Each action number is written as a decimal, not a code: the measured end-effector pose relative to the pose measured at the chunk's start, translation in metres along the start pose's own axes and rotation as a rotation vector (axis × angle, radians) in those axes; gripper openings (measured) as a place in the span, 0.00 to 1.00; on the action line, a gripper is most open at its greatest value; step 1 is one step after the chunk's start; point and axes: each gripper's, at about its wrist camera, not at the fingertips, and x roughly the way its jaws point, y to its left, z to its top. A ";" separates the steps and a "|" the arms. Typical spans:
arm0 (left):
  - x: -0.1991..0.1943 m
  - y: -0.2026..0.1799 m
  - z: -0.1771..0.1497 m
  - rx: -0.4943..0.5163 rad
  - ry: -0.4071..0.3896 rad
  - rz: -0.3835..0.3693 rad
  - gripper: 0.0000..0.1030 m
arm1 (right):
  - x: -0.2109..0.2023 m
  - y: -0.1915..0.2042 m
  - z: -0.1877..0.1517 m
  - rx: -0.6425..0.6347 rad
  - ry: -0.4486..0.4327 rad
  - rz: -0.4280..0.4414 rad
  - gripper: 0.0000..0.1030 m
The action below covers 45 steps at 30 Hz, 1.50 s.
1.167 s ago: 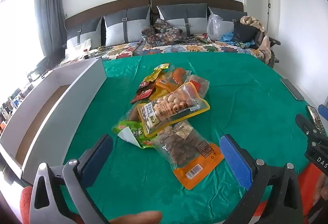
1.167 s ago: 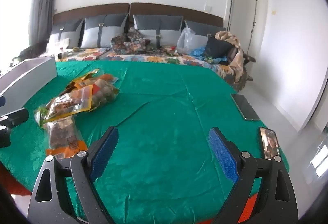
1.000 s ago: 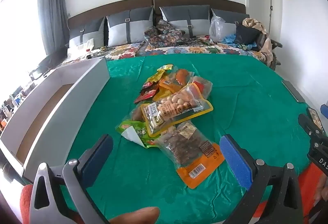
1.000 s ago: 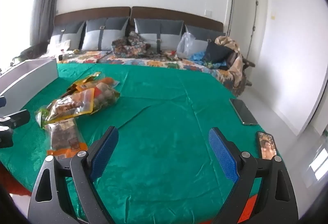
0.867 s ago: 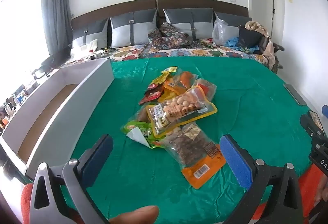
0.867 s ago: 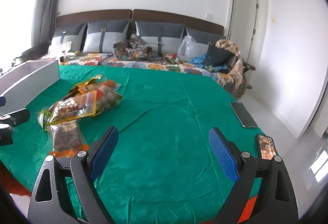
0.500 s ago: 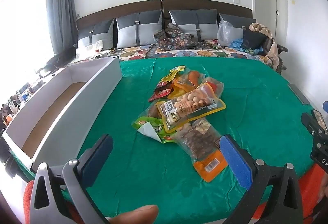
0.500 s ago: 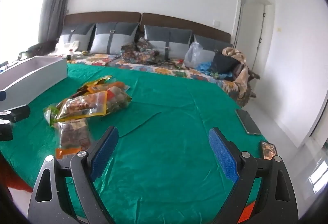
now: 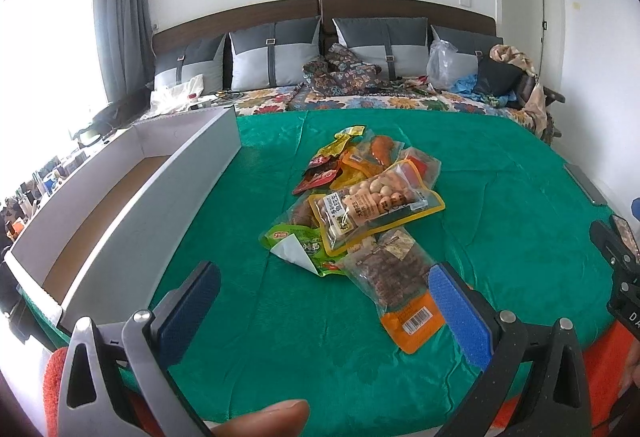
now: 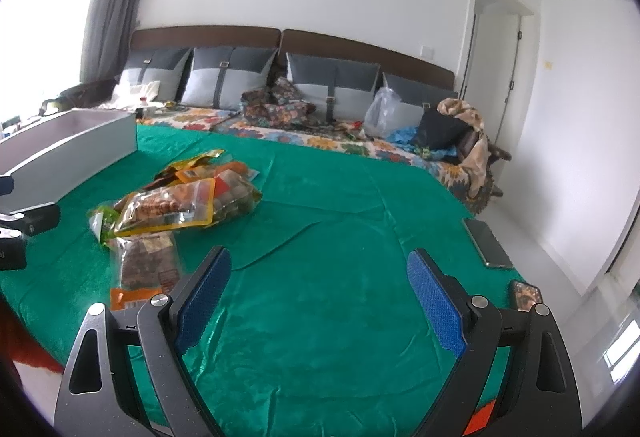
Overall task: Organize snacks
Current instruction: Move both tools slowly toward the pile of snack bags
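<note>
A pile of snack packets [image 9: 360, 197] lies on the green cloth [image 9: 500, 237] in the middle of the bed. A yellow-edged bag of round snacks [image 9: 374, 207] is on top, an orange-ended bag of brown pieces [image 9: 394, 277] is nearest, and a green packet [image 9: 296, 243] is at the left. The pile also shows in the right wrist view [image 10: 176, 205]. A long white box [image 9: 132, 205], open and empty, lies left of the pile. My left gripper [image 9: 320, 301] is open and empty, above the near edge. My right gripper [image 10: 318, 289] is open and empty, right of the pile.
Two phones [image 10: 486, 243] [image 10: 526, 295] lie at the cloth's right edge. Grey pillows [image 9: 272, 53], a floral quilt [image 9: 344, 71], a plastic bag [image 9: 446, 63] and clothes [image 9: 508, 77] are at the headboard. The bed's near edge is just under both grippers.
Both grippers have drawn back and risen, so the pile and the box look smaller and farther. Both stay open. Nothing on the bed has moved.
</note>
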 end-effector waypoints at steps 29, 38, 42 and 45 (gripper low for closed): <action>0.019 0.001 -0.009 -0.005 0.046 0.009 1.00 | 0.018 0.008 -0.011 -0.012 0.050 0.018 0.89; 0.023 0.002 -0.011 -0.004 0.057 0.013 1.00 | 0.022 0.010 -0.013 -0.019 0.063 0.021 0.89; 0.027 0.003 -0.013 -0.007 0.062 0.016 1.00 | 0.024 0.012 -0.014 -0.023 0.068 0.022 0.89; 0.030 0.004 -0.014 -0.011 0.065 0.017 1.00 | 0.025 0.013 -0.015 -0.027 0.072 0.024 0.89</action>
